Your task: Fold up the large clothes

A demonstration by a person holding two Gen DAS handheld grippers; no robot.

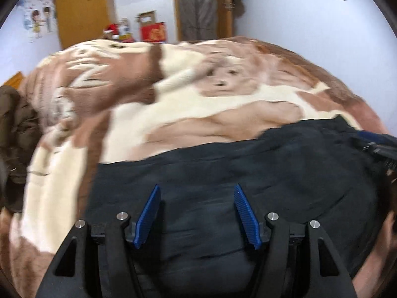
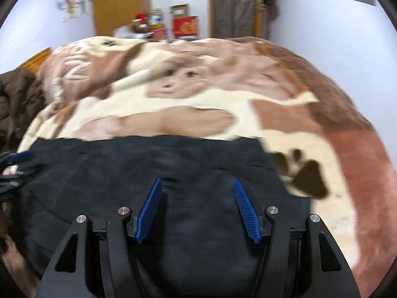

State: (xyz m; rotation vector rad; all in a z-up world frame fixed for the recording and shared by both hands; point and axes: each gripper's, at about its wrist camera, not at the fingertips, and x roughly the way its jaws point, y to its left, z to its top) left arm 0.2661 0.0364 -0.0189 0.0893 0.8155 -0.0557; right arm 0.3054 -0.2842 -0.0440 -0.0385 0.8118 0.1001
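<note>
A large black garment (image 1: 248, 173) lies spread on a bed covered by a brown and cream blanket (image 1: 173, 94). My left gripper (image 1: 197, 193) is open, its blue pads wide apart above the garment's near part, holding nothing. The right gripper shows at the right edge of the left wrist view (image 1: 379, 146). In the right wrist view the same black garment (image 2: 148, 168) fills the near left area. My right gripper (image 2: 197, 188) is open over it, holding nothing. The left gripper shows at the left edge there (image 2: 12, 168). Both views are blurred.
A dark brown padded coat (image 1: 15, 129) is heaped at the bed's left edge; it also shows in the right wrist view (image 2: 17, 99). Boxes and a red bag (image 2: 186, 26) stand behind the bed by a wooden door (image 2: 119, 5). White walls surround the bed.
</note>
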